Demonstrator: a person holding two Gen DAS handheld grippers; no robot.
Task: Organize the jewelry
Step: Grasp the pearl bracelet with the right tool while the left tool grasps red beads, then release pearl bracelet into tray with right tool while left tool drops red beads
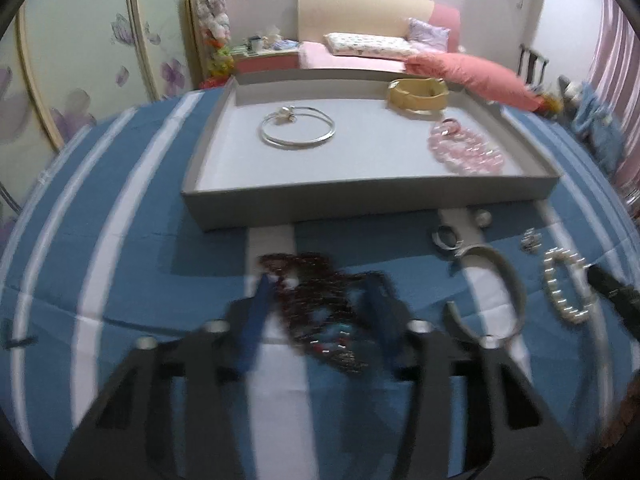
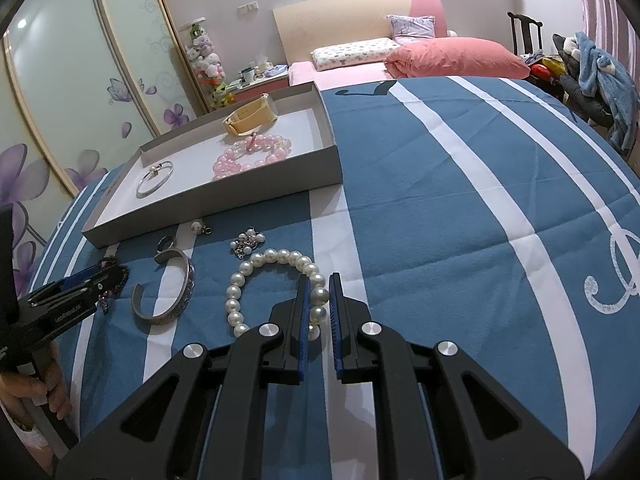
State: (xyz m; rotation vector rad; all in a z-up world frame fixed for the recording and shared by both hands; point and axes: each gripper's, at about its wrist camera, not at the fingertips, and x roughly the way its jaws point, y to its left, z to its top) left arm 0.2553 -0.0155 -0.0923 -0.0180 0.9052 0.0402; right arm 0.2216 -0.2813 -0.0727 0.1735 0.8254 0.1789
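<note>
Right wrist: right hand-held gripper [image 2: 319,280] pinching pearl bracelet [image 2: 276,292]; left hand-held gripper [image 1: 320,284] seemingly spread around dark beads [image 1: 316,304].

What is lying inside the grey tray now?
Inside the grey tray lie a silver bangle, a pink bead bracelet and a yellow band. The floor under them is covered; nothing else shows.

Left gripper [image 1: 320,300]: low and angled downward — jaws spread wide, blue pads facing inward.
Right gripper [image 2: 319,300]: low, pointing forward — jaws nearly together, narrow gap between the blue pads.
Left hand [image 2: 28,394]: bare fingers wrapped round the handle.
</note>
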